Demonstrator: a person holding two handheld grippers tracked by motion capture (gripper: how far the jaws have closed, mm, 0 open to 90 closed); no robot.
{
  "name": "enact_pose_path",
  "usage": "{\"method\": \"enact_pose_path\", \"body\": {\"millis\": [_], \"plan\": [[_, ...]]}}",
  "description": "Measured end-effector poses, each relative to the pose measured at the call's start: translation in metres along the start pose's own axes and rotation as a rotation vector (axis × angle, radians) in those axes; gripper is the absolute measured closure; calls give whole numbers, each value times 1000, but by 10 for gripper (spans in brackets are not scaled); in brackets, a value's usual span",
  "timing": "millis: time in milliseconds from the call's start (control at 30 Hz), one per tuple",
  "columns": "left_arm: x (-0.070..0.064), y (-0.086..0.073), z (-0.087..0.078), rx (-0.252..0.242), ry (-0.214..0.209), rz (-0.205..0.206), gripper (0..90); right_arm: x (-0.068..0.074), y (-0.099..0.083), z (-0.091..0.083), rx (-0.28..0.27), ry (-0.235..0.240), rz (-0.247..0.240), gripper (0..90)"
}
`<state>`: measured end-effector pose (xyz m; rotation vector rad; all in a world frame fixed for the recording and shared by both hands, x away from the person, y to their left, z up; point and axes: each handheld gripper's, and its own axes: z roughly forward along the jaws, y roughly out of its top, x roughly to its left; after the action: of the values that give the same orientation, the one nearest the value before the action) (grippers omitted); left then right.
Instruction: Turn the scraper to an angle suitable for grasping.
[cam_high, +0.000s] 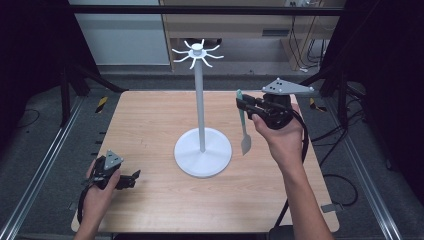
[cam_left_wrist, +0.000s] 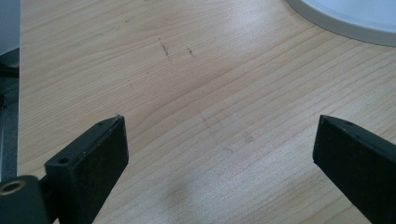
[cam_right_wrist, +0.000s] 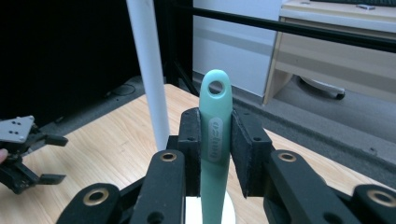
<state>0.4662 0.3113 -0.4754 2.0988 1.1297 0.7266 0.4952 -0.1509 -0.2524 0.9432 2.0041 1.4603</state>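
A white hook stand (cam_high: 200, 102) rises from a round base (cam_high: 203, 154) at the middle of the wooden table (cam_high: 150, 120); its curved hooks (cam_high: 198, 52) spread out at the top. My right gripper (cam_high: 243, 106) is raised to the right of the pole and shut on the handle of a mint-green spatula (cam_high: 243, 125), whose blade hangs down. In the right gripper view the spatula handle (cam_right_wrist: 215, 135) stands upright between the jaws, its hanging hole at the top, beside the stand's pole (cam_right_wrist: 150, 70). My left gripper (cam_high: 131, 179) rests low at the table's front left, open and holding nothing.
The stand's base edge (cam_left_wrist: 345, 18) lies at the upper right of the left gripper view. A black frame bar (cam_high: 200, 10) crosses above the far table edge. A wooden desk (cam_right_wrist: 336, 51) and cables stand beyond the table.
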Motion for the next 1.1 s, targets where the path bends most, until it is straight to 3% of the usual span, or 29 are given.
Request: {"method": "enact_pose_path", "body": {"millis": [1100], "plan": [[0, 0, -1, -3, -3, -4, 32, 34, 41, 1, -104, 43, -39, 747]]}}
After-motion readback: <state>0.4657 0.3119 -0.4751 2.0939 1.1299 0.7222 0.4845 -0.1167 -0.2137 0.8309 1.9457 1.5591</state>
